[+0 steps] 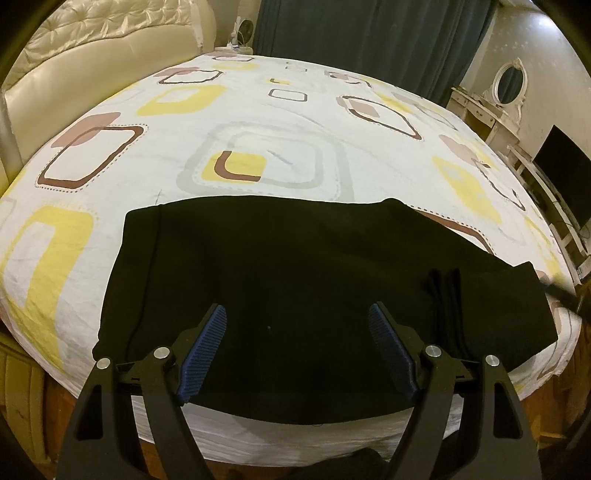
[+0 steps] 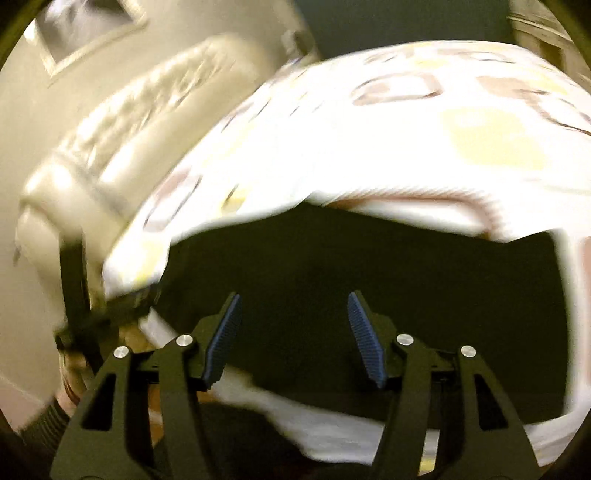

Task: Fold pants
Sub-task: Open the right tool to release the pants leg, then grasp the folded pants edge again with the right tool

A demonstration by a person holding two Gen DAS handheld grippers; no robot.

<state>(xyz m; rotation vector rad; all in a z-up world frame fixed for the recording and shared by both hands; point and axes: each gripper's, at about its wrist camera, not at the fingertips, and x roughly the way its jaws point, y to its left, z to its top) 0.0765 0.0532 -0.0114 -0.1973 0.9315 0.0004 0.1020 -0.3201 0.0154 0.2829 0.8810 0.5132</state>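
Pants (image 1: 295, 266) lie w/ long axis left-right across lower frame on bed (image 1: 258, 122), just ahead of left tongs (image 1: 297, 317); right tongs (image 2: 293, 306) also over them. Both spread wide, holding nothing.

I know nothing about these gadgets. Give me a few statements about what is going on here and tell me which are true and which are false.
1. The black pants lie on the patterned bedsheet. True.
2. The left gripper is clamped on the pants. False: its jaws stand open, holding nothing.
3. The right gripper is open. True.
4. The pants are bright red. False: they are black.
5. A dark curtain hangs beyond the bed. True.
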